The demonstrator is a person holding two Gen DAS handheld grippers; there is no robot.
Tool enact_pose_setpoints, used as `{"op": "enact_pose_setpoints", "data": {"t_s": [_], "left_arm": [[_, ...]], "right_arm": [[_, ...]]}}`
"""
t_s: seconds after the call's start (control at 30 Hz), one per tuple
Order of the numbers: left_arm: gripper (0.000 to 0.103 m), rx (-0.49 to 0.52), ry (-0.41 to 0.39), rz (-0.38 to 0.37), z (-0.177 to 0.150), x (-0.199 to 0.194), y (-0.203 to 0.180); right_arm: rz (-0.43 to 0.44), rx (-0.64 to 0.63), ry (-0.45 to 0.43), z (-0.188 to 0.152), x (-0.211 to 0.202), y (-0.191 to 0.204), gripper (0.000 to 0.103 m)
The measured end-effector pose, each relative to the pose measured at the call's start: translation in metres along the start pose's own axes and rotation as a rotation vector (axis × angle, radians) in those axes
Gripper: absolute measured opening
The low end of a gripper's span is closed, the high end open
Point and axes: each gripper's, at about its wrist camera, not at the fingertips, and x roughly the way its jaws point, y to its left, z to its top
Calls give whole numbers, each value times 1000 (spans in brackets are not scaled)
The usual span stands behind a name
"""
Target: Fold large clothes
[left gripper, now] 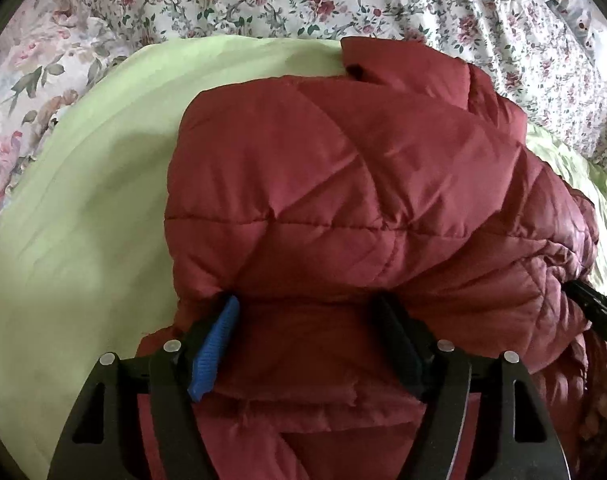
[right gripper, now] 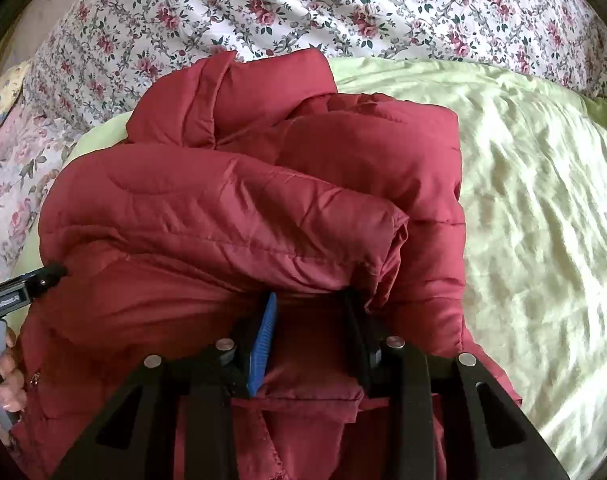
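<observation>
I see the red padded jacket lying folded in a thick heap on a light green sheet, which lies over a flowered bedcover. My left gripper has its jaws wide apart, with a fold of the jacket between them. My right gripper is clamped on another fold. Beside the jacket the sheet is bare and wrinkled, with free room on both sides.

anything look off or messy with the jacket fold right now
Somewhat: the red puffer jacket on the green sheet is folded unevenly. Its collar sticks out skewed at the far end, and the layers bulge instead of lying flat. No damage shows.
</observation>
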Motion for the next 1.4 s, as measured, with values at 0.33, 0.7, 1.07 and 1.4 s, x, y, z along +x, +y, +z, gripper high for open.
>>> {"op": "enact_pose_setpoints", "data": {"t_s": [0.33, 0.7, 1.07, 1.4], "left_arm": [[73, -24, -15, -12, -7, -32, 3], [73, -89, -9, -41, -56, -89, 28], [73, -100, 18, -55, -95, -127, 46], [76, -82, 29, -68, -131, -160, 65]], "right_arm": [[59, 72, -24, -1, -35, -4, 44], [86, 59, -8, -35, -84, -4, 58], [110, 86, 18, -66, -111, -12, 70], [36, 55, 46, -108, -146, -24, 81]]}}
